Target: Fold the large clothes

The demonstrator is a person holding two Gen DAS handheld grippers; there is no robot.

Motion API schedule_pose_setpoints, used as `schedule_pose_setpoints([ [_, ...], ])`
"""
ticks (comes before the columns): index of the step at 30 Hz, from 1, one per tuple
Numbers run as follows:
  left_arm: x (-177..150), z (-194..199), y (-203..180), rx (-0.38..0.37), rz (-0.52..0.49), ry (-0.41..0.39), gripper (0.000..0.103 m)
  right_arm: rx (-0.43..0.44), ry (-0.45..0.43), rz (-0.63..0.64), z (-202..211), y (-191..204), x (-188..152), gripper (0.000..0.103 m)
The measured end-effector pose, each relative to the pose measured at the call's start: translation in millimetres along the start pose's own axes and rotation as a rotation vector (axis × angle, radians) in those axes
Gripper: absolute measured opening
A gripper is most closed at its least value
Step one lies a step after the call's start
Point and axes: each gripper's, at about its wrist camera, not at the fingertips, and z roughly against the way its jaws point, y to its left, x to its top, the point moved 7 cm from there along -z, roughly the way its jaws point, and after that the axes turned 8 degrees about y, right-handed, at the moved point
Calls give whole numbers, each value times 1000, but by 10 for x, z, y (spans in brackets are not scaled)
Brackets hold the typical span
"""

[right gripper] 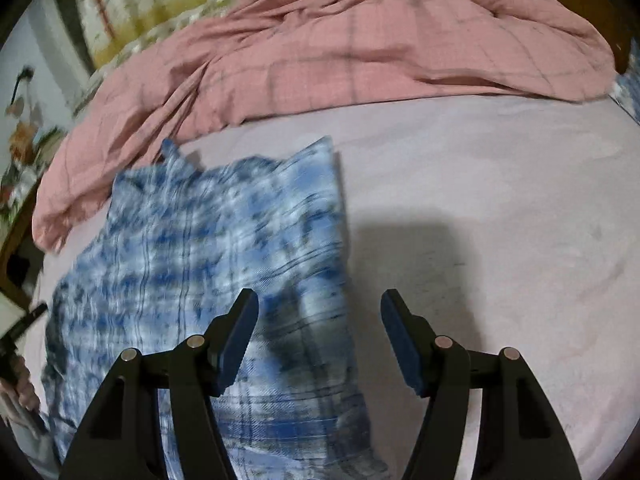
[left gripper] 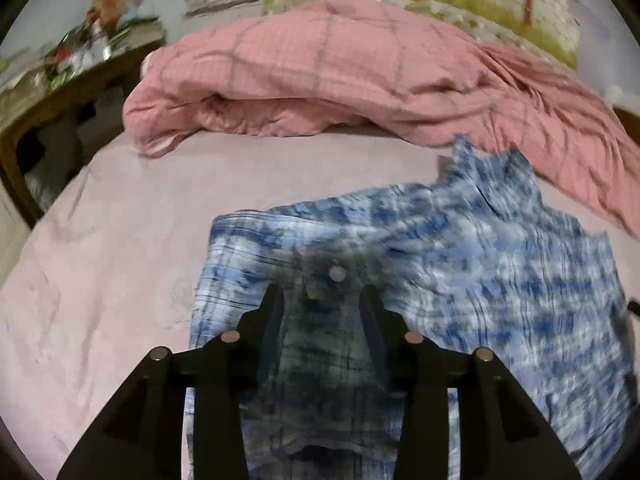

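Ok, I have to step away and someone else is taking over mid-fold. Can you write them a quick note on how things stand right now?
Left gripper: jaws partly apart over the blue plaid shirt, gripping nothing.
Right gripper: jaws wide, empty, at the shirt's right edge.
The shirt lies on the pink sheet, in front of the bunched pink quilt.
Done: the shirt looks folded in lengthwise, though blur hides details.
Left: probably the crosswise folds and smoothing.

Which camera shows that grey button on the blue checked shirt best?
The left wrist view: the button sits in plain sight just beyond the left gripper, on the blue checked shirt. The right wrist view shows the shirt, but I can find no button there.
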Motion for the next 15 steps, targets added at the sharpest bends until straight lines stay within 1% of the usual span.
schedule_pose_setpoints([
  [3,4,-40,-41,4,-3,7,39,-49,10,53,-74,103,-35,66],
  [6,6,-170,32,17,27,40,39,-165,34,76,-179,21,-62,66],
  [8,-42,-227,66,29,27,58,39,-244,48,70,-233,-101,-62,60],
  [10,-68,-246,105,35,36,62,39,-273,61,47,-280,-212,-56,59],
  [12,-80,-213,138,27,52,57,39,-254,67,29,-297,-284,-52,59],
  [14,-108,-81,160,17,67,35,39,-256,52,19,-241,-328,-18,56],
  [15,-133,18,158,8,68,19,39,-275,32,17,-182,-358,20,55],
])
